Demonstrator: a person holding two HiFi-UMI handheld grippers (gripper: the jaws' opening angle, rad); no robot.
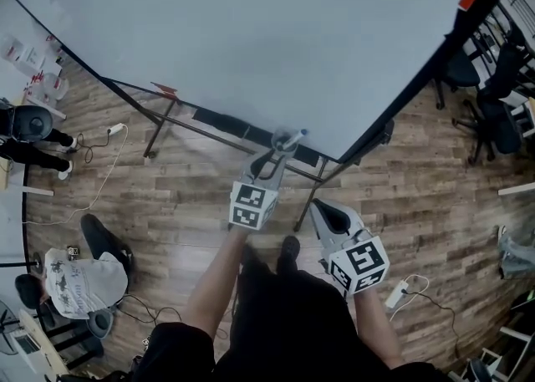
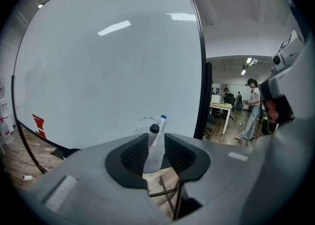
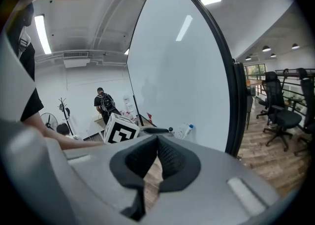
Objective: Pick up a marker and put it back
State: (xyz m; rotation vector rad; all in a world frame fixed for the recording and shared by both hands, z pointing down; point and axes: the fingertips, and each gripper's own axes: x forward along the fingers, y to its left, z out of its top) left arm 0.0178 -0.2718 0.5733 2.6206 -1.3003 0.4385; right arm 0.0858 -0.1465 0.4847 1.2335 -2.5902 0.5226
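Held tight in the left gripper (image 1: 278, 153): the marker (image 2: 153, 154), long way pointing up and ahead, blue end toward the whiteboard (image 1: 251, 38). Close below, the board's ledge (image 1: 221, 121), likely its home. Lower right, right gripper (image 3: 157, 143), pressed together on nothing.

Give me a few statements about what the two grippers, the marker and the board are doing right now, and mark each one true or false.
1. The left gripper is closed on a marker. True.
2. The marker's tip end is red. False: the end that points toward the board is blue.
3. The right gripper holds a second marker. False: its jaws are together with nothing between them.
4. A whiteboard stands in front of the person. True.
5. The floor is carpeted. False: it is wood planks.
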